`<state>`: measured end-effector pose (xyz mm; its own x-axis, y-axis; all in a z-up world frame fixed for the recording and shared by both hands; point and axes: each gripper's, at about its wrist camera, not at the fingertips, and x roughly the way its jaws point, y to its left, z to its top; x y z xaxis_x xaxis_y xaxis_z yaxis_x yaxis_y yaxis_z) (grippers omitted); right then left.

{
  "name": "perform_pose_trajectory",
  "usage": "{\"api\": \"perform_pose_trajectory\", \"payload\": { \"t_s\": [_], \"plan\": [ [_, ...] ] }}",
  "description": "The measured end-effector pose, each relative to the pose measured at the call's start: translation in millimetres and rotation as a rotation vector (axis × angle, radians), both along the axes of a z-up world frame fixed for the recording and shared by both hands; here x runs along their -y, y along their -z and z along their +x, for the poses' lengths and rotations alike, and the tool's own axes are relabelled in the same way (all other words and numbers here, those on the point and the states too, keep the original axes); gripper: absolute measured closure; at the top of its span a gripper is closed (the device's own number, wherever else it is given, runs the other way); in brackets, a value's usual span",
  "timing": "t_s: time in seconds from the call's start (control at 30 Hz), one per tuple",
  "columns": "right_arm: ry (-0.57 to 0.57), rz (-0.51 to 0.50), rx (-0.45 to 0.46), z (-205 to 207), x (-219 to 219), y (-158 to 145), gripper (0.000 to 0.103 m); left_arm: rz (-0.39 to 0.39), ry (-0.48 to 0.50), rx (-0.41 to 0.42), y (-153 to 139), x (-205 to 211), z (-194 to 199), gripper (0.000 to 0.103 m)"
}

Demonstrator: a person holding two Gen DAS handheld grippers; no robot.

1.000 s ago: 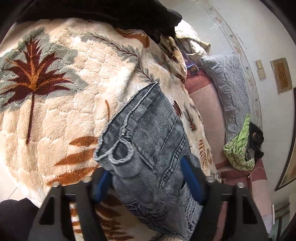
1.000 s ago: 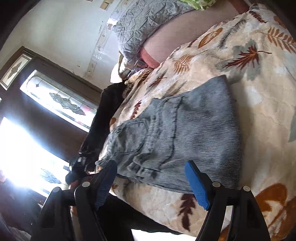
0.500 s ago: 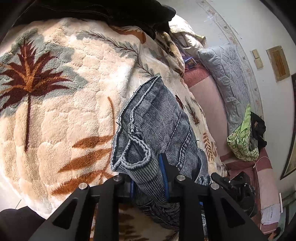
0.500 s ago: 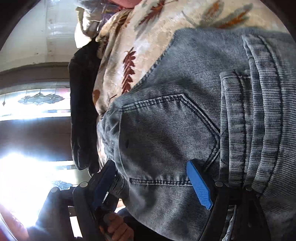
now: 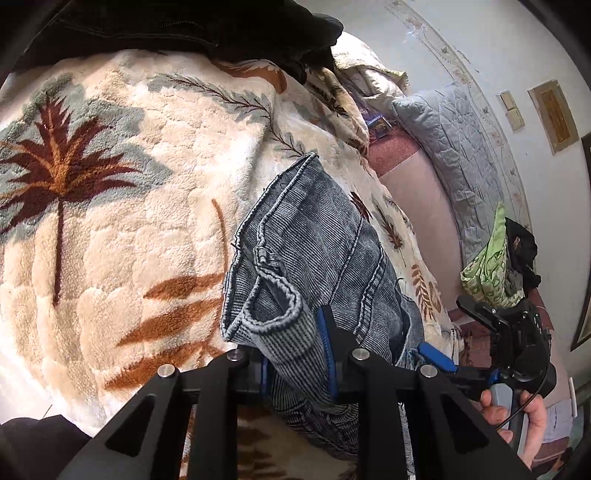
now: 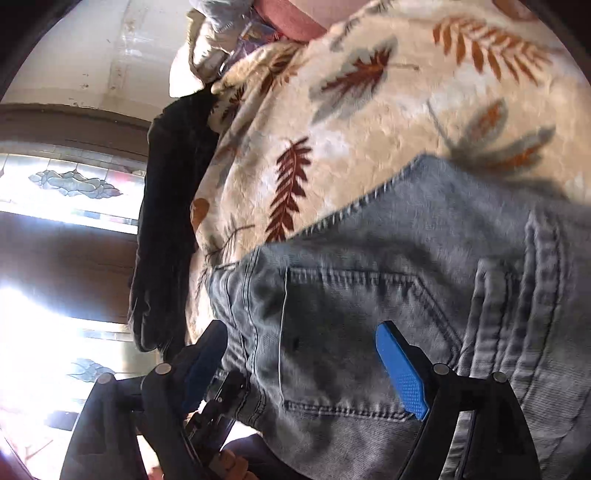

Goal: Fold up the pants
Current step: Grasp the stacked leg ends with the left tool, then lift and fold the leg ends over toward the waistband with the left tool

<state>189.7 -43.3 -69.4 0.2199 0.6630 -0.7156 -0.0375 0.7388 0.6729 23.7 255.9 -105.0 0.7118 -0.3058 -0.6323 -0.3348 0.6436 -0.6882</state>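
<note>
Grey-blue denim pants (image 5: 317, 251) lie folded on a plush palm-print blanket (image 5: 129, 206). My left gripper (image 5: 295, 354) is shut on a bunched edge of the pants near their front end, with cloth pinched between the blue pads. In the right wrist view the pants (image 6: 424, 258) fill the lower half, back pocket up. My right gripper (image 6: 303, 354) hovers close over that pocket, its jaws wide and opening; denim lies between them but the pads (image 6: 402, 376) do not press it. The right gripper's blue pad (image 5: 436, 358) and the hand holding it also show at the left wrist view's right edge.
A black garment (image 5: 184, 26) lies along the blanket's far edge (image 6: 170, 221). A grey quilted pillow (image 5: 454, 147) and a green bag (image 5: 487, 273) sit on the pink bed surface beyond. A bright window (image 6: 55, 184) is at the left.
My left gripper went from open around the pants' edge to shut on it. The right gripper swept in close over the back pocket and now shows in the left wrist view.
</note>
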Motion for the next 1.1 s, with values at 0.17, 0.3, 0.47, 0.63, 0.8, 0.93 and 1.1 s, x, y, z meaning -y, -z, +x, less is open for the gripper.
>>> {"api": "perform_pose_trajectory", "payload": {
  "t_s": [0.17,0.3,0.47,0.63,0.8,0.93,1.1],
  "plan": [
    [-0.009,-0.14,-0.066,28,0,48,0.011,0.101,0.008,-0.003,-7,10,2,0.08],
    [-0.067,-0.143,-0.003,11,-8,8,0.011,0.14,0.016,-0.004,-9,13,2,0.08],
    [-0.111,-0.15,-0.023,-24,-7,19,0.011,0.169,0.016,-0.007,-12,18,4,0.08],
    [-0.157,-0.178,-0.025,-31,-20,22,0.007,0.252,0.025,0.003,-19,27,3,0.08],
    [-0.137,-0.088,0.06,-65,10,-5,0.007,0.326,0.032,0.011,-26,37,4,0.08],
    [-0.109,0.013,0.017,-82,37,5,0.007,0.369,0.041,0.029,-35,43,5,0.081],
    [-0.147,0.04,-0.172,-74,14,42,0.007,0.41,0.047,0.032,-44,49,5,0.081]
  ]
}}
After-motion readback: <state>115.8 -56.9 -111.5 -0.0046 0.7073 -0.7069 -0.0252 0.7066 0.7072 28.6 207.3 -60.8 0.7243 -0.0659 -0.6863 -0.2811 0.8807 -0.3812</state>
